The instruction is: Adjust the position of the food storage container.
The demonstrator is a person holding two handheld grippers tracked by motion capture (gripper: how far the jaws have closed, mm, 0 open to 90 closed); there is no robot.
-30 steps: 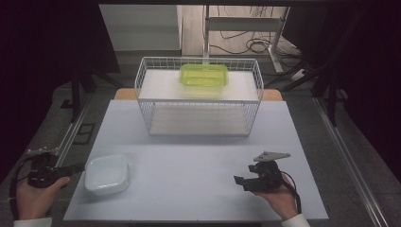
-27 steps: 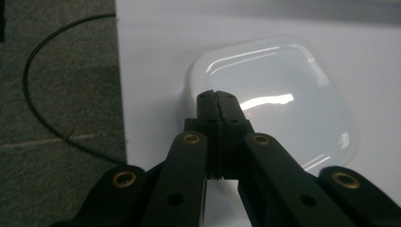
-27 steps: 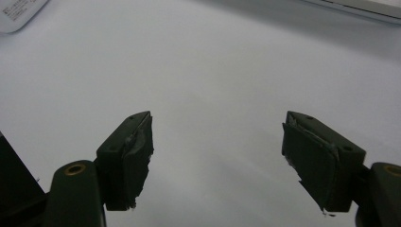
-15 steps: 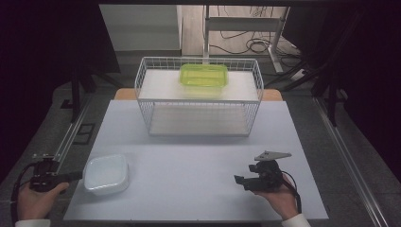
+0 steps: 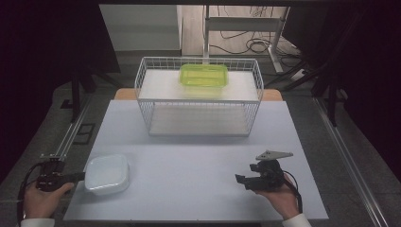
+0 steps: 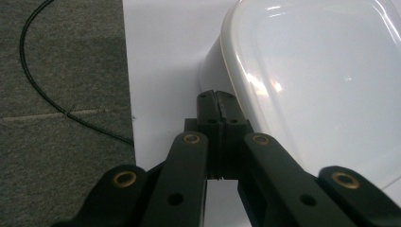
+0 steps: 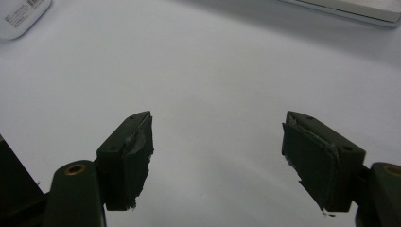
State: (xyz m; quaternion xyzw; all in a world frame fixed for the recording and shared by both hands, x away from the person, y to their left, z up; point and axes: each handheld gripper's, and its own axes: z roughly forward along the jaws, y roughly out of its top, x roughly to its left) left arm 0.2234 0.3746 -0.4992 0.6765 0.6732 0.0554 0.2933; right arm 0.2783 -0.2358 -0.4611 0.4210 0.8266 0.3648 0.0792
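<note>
A white lidded container (image 5: 107,173) lies at the near left of the white table (image 5: 189,142). My left gripper (image 5: 78,177) is shut, and its tip rests against the container's left side. In the left gripper view the two jaws meet at the left gripper's tip (image 6: 218,101), just under the rim of the white container (image 6: 321,80), with nothing seen between them. My right gripper (image 5: 242,179) sits low at the near right, open, pointing left. In the right gripper view the right gripper (image 7: 217,142) has only bare table between its pads.
A white wire basket (image 5: 198,101) stands at the back middle, with a green lidded container (image 5: 204,75) on its upper shelf. Dark floor and a metal rail (image 5: 71,137) run along the table's left edge. A cable (image 6: 42,90) lies on the floor.
My left hand has sunk a little toward the near edge, and its gripper now lies lower beside the white container. The container and the right gripper have not moved.
</note>
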